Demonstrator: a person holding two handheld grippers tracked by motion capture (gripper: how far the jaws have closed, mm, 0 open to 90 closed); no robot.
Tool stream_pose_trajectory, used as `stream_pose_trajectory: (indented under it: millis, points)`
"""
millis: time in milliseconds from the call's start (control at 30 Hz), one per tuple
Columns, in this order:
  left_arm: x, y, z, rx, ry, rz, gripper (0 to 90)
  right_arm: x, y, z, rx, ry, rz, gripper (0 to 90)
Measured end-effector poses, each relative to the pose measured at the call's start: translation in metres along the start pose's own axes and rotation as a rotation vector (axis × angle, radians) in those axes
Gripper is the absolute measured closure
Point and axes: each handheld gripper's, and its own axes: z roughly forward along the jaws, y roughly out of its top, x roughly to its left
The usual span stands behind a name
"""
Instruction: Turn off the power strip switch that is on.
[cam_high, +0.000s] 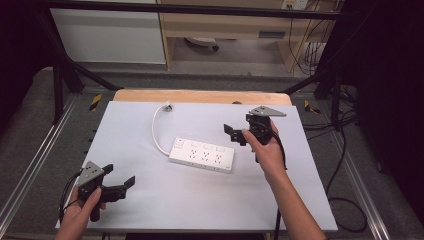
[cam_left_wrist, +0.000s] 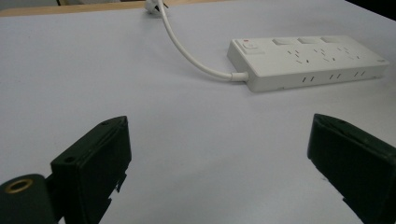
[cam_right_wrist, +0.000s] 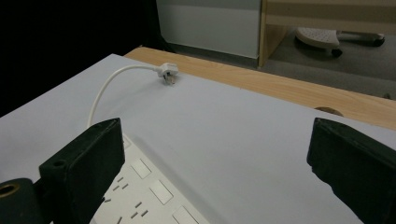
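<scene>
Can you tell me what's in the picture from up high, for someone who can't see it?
A white power strip lies mid-table, its cord curling away. The person's left gripper and right gripper are both open.

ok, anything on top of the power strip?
Nothing rests on the power strip: its sockets and switches are bare, none with a plug in it. The right claw is open near its far end, apparently clear. Its underside on the table is hidden.
</scene>
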Motion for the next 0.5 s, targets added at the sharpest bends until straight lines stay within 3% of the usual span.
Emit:
stream_pose_trajectory:
  millis: [167,300,500]
  points:
    - [-0.001,0.000,0.000,0.000,0.000,0.002,6.1,-0.007,-0.006,-0.022,-0.027,-0.014,-0.023,3.9]
    - [0.000,0.000,0.000,0.002,0.005,-0.004,6.1,-0.013,-0.014,-0.039,-0.046,-0.059,-0.044,5.3]
    - [0.000,0.000,0.000,0.000,0.005,-0.001,6.1,-0.024,-0.029,-0.062,-0.113,-0.092,-0.046,6.6]
